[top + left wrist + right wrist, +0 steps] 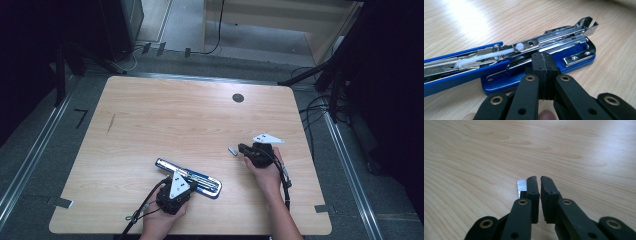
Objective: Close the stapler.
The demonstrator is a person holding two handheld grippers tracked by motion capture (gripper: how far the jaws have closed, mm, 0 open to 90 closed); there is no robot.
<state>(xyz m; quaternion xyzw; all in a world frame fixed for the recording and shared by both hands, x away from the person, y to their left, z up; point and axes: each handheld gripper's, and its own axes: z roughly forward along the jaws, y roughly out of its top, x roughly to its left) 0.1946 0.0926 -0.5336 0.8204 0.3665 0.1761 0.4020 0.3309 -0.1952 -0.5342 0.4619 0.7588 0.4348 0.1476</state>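
Note:
A blue and chrome stapler (201, 181) lies swung open on the wooden table (175, 115), near its front edge. My left gripper (182, 173) is shut, and its joined tips rest over the stapler's blue base (576, 58) beside the chrome staple rail (554, 40); nothing is between the jaws. My right gripper (241, 148) lies low over the table farther right. Its jaws stand a narrow slit apart with nothing in the gap (538, 179). A short silver strip of staples (521, 184) lies flat on the wood against the outside of the left jaw, seen from above as a small grey piece (232, 150).
A round dark cable hole (238, 98) sits near the table's far edge. A dark scratch (111, 123) marks the wood at the left. Cables trail from both grippers toward the front edge. Dark stands and floor cables surround the table.

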